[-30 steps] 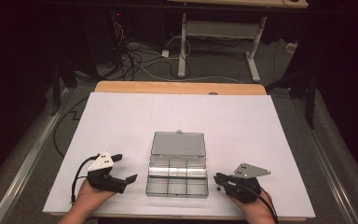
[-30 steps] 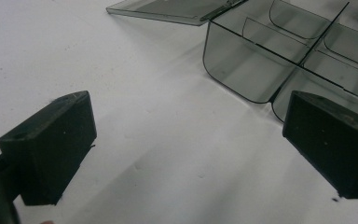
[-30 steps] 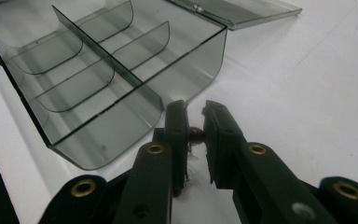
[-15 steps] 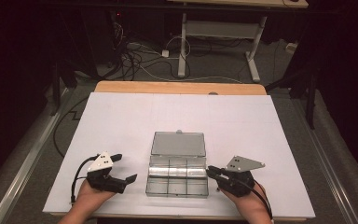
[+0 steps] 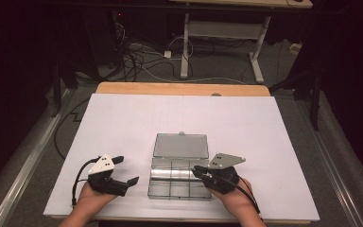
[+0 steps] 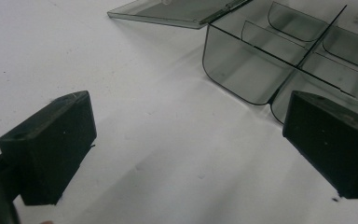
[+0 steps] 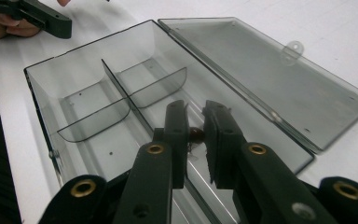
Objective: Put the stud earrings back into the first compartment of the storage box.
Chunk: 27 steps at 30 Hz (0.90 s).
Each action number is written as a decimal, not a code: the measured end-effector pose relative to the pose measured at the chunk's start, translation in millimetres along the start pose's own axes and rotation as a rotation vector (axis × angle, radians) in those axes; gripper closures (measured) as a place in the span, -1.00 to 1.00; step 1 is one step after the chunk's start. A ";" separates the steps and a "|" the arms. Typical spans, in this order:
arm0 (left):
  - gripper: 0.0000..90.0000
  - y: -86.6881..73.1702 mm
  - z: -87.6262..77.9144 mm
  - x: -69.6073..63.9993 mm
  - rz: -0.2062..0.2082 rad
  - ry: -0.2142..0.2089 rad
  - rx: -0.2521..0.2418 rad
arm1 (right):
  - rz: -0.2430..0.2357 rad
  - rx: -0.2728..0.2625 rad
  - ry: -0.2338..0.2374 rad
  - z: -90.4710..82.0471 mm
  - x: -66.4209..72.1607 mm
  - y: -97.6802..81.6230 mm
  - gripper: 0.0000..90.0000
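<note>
My right gripper [image 5: 199, 171] has moved over the clear smoky plastic compartment box [image 5: 179, 182], jaws pinching a small dark bead [image 7: 196, 134]; my left gripper [image 5: 124, 170] stays spread.

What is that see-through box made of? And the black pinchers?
The box looks like smoky clear plastic, smooth and shiny: the white table shows through its walls and open lid. The right gripper and left gripper have matte black jaws, probably hard plastic, and the right one has brass-coloured rivets.
</note>
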<state>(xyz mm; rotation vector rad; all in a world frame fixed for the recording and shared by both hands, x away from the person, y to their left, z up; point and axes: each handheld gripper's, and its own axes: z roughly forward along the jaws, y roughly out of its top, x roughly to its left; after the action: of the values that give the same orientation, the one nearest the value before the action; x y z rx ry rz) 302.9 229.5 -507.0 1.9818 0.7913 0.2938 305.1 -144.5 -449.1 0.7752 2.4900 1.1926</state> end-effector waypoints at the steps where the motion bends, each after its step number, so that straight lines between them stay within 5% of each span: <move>1: -0.95 0.0 -0.1 0.0 -0.001 0.000 0.000 | -0.001 0.001 0.006 2.3 0.9 1.4 0.79; 27: -0.95 -0.5 -0.8 0.2 -0.002 -0.001 -0.008 | -0.051 0.030 0.086 42.2 22.0 42.9 0.79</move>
<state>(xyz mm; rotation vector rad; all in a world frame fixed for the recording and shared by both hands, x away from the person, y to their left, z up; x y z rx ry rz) 302.4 230.4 -507.0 1.9735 0.7907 0.2948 321.2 -82.9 -442.2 0.6779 2.5860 1.1975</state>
